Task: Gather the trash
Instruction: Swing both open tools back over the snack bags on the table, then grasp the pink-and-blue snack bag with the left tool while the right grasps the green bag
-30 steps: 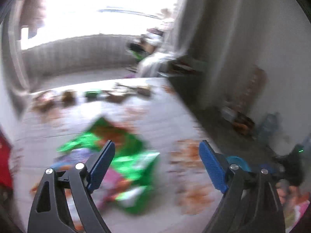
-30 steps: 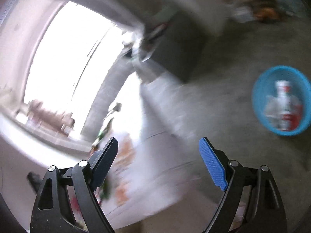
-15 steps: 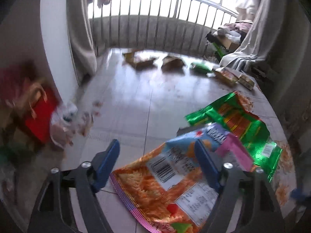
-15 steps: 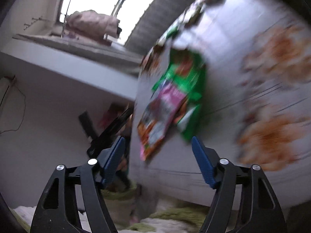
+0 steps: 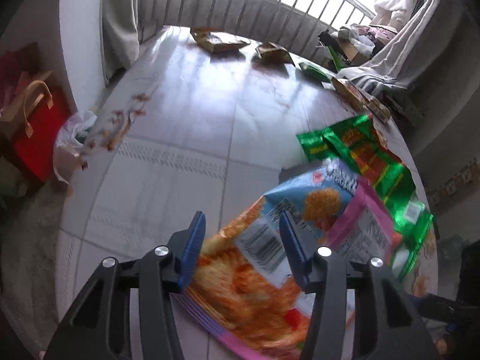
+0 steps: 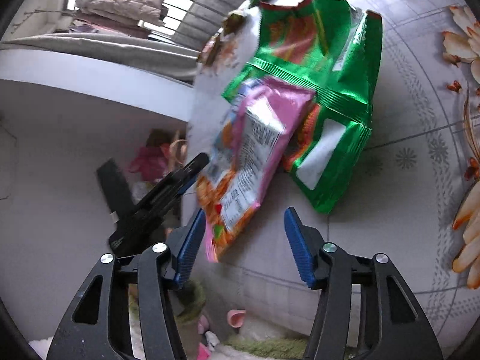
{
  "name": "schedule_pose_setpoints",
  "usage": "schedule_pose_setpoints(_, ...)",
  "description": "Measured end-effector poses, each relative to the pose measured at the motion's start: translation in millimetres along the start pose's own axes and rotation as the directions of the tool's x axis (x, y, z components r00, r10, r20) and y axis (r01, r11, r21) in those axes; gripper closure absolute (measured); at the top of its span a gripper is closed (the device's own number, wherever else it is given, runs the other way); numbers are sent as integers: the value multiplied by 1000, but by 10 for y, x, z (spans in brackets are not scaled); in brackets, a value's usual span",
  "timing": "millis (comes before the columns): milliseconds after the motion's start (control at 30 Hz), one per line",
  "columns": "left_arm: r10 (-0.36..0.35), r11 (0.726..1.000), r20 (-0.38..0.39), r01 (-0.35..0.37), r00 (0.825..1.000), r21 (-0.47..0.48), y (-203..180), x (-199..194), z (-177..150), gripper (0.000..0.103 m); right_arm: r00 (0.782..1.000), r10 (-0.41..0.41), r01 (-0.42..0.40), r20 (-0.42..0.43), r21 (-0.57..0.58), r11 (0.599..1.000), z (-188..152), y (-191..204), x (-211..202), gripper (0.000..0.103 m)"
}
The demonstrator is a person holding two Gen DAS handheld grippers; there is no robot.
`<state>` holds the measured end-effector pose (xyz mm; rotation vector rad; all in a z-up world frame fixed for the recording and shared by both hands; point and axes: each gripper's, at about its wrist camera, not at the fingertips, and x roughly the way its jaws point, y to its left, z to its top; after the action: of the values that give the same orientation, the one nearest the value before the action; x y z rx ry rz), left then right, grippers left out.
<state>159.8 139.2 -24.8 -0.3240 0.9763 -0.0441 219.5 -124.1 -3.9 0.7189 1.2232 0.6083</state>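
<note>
Left tool (image 5: 240,246) is sitting half-open around the near end of the orange snack wrapper (image 5: 255,294) lying on the tiled floor (image 5: 168,162); it should be closing low on the edge only (pink wrapper (image 6: 264,138) and green wrapper (image 6: 324,69) are overlapping it). Right tool (image 6: 244,240) is hovering open, empty, crowding the same pile.

Green wrappers: one (image 5: 372,162). Orange wrappers: one (image 5: 240,279). Pink-blue wrappers: one (image 5: 336,207). Red bags: one (image 5: 36,132).
</note>
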Motion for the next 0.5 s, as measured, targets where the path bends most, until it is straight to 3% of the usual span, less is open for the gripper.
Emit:
schedule_pose_setpoints(133, -35, 999, -21, 35, 999, 33, -65, -68, -140, 53, 998, -69, 69, -1, -13, 998, 53, 34, 144, 56)
schedule_pose_setpoints(200, -59, 996, -48, 62, 997, 57, -115, -101, -211, 53, 996, -93, 93, -5, -26, 995, 73, 40, 220, 66)
schedule_pose_setpoints(267, -61, 994, -75, 68, 995, 90, -190, -131, -288, 53, 994, -111, 111, 2, -55, 992, 85, 94, 286, 67)
schedule_pose_setpoints(367, -96, 987, -116, 110, 989, 120, -275, -193, -411, 53, 985, -170, 171, 12, -107, 980, 60, 121, 308, 82)
schedule_pose_setpoints(500, -168, 980, -150, 182, 974, 85, -246, -259, -495, 53, 984, -175, 170, -23, -144, 975, 28, 41, 261, 96)
